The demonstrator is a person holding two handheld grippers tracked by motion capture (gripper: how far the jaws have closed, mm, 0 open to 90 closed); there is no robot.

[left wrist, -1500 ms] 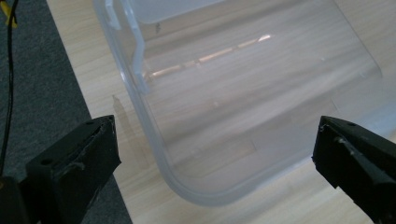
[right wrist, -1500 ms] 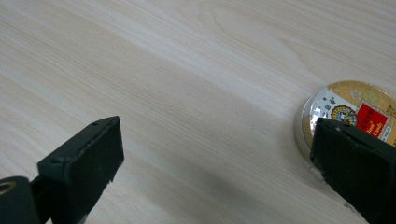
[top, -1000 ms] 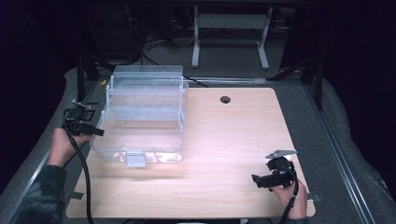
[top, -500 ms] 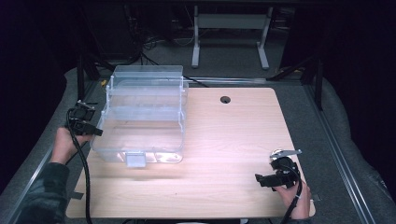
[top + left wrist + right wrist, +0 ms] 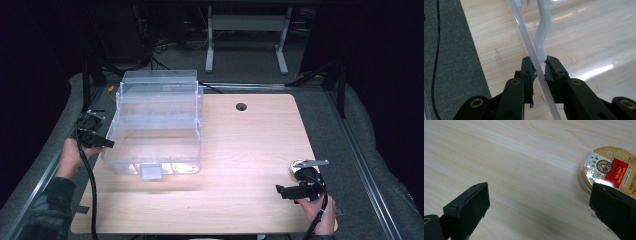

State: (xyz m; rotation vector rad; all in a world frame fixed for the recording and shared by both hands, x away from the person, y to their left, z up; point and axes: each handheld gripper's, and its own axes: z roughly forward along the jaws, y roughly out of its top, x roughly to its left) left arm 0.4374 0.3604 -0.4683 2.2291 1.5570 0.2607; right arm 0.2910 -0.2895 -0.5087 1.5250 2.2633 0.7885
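Pinching the thin wall of the clear plastic organizer box (image 5: pixel 534 55) at its left edge, left gripper (image 5: pixel 539 68) jaws clamped on it, having just closed; right gripper (image 5: pixel 539 207) well to the box's right, jaws wide apart beside a round gold tin (image 5: pixel 607 168) on the wooden table (image 5: pixel 250 150).
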